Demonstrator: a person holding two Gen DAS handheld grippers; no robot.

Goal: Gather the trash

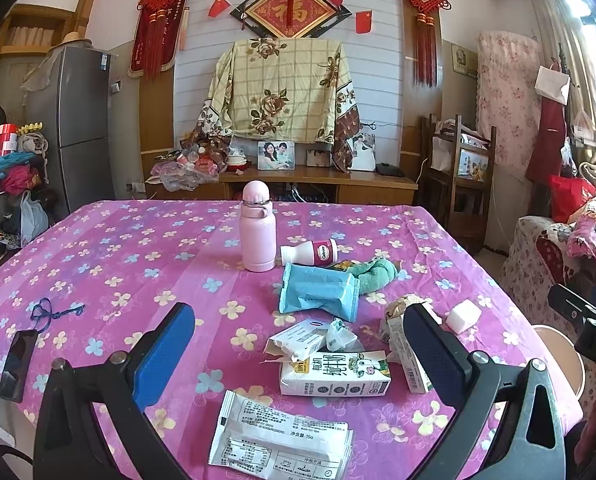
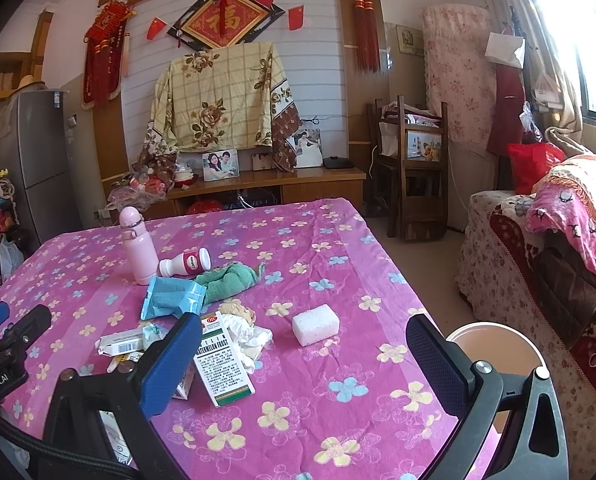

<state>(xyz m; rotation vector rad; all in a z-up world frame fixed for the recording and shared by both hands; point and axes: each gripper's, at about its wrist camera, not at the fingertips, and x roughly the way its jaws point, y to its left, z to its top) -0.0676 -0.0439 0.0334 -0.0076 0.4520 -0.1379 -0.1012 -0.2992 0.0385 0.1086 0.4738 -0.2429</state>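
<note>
Pink flowered cloth covers the desk (image 1: 110, 256), and nearly all of the litter lies on it, so by my judgement the collecting has barely begun, if at all. A round bin (image 2: 497, 354) with a pale rim stands just off the desk's right near corner; what little of its inside shows looks bare, though most of it is hidden behind the right tongs (image 2: 311, 364).

Going down in size, the loose rubbish runs like this: a white printed sachet wrapper (image 1: 282, 438) nearest the camera in the left wrist view; a blue foil packet (image 1: 317, 294) in the middle, touching a green cloth (image 2: 230, 280) that may not be trash at all; a white milk carton (image 1: 333, 374) lying flat; a green and white medicine box (image 2: 224, 364) tilted beside the crumpled tissue (image 2: 250, 334); a torn white box (image 1: 298, 338); a small white bottle (image 1: 309, 252) on its side next to the upright pink flask (image 1: 258, 232), which is likely a keeper; and a white foam block (image 2: 315, 324) set apart to the right.

Both pairs of tongs are spread wide and hold nothing. The left tongs (image 1: 298, 354) hover over the near pile with the milk carton between the fingers; the right ones frame bare cloth near the bin.

A phone (image 1: 16, 360) lies at the left edge.
</note>
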